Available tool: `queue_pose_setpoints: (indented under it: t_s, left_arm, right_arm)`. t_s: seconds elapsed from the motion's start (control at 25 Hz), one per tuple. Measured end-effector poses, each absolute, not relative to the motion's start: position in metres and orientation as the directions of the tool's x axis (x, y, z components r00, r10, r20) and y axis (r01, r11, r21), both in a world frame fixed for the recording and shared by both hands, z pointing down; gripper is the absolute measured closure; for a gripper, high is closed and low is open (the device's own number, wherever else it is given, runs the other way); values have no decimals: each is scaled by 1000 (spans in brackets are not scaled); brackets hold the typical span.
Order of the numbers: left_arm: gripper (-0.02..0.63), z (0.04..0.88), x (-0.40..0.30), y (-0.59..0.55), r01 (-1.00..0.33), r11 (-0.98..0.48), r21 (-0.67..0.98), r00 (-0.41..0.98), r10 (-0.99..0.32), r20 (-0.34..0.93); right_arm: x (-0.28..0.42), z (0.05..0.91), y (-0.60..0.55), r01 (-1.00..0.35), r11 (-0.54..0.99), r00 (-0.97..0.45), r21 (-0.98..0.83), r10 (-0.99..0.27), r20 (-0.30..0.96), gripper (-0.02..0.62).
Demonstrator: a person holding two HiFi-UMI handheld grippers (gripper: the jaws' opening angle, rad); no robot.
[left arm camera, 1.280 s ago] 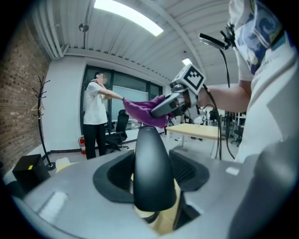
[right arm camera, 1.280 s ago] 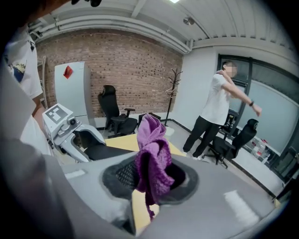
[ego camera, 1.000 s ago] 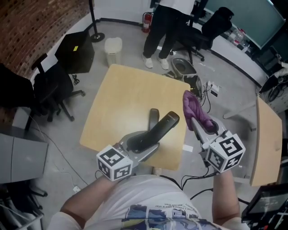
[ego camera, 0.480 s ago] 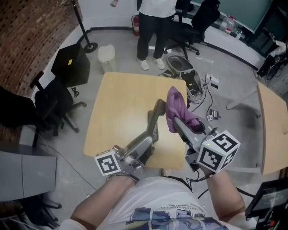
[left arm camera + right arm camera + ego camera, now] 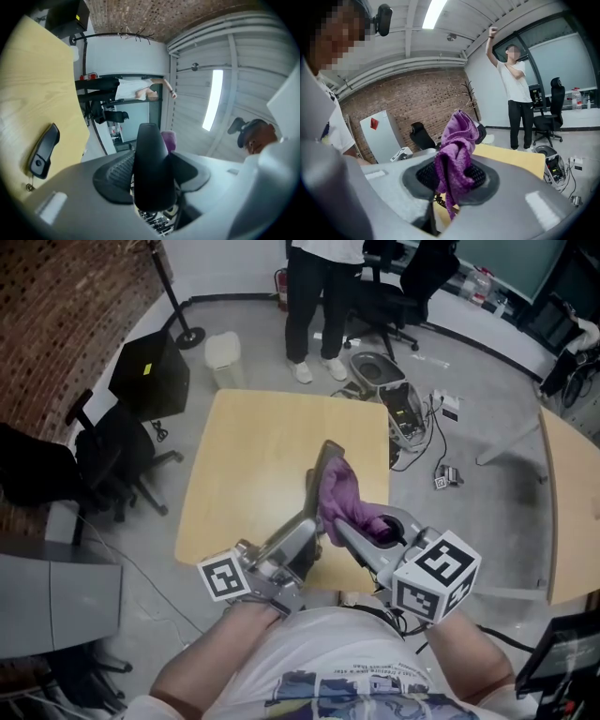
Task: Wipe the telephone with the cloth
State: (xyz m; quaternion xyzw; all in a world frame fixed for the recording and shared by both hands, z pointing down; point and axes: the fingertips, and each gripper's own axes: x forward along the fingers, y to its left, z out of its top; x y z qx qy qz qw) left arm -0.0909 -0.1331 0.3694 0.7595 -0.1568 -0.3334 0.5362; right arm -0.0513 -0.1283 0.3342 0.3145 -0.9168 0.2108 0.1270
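Left tongs [image 5: 306,529] are clamped on the telephone handset [image 5: 324,461] mid-frame above the counter [image 5: 239,451], right tongs [image 5: 349,535] pinch the purple cloth [image 5: 341,495] right beside it, so scrubbing too hard could twist the handset loose.

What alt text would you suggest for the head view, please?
The left gripper holds up a dark telephone handset over a wooden table while the right gripper presses a purple cloth against its upper part. A person stands beyond.
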Motion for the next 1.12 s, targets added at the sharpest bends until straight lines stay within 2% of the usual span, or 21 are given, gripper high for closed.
queue_pose_setpoints:
  t_s: [0.6,0.68,0.96,1.12]
  left_arm:
    - [360,352,-93,-146,243,-379,893,640,-630,-441]
    - [360,347,-95,-146,257,-396,882,630,-623,-463]
    - [359,337,-85,-138,290,-418,861,629,-595,-500]
    - [359,334,-79,-131,319,-416,852,625,-583,-519]
  right_arm:
    - [-54,337,-82,-485,806,-855,-339,-357,376,511]
    - [-46,332,-87,-491,794,-858,-358,-372,354,511]
    - [-3,318,-145,-622,695,-783,-361,-542,305,511]
    - [-2,319,-157,-622,663,-782,-417,-556,282,511]
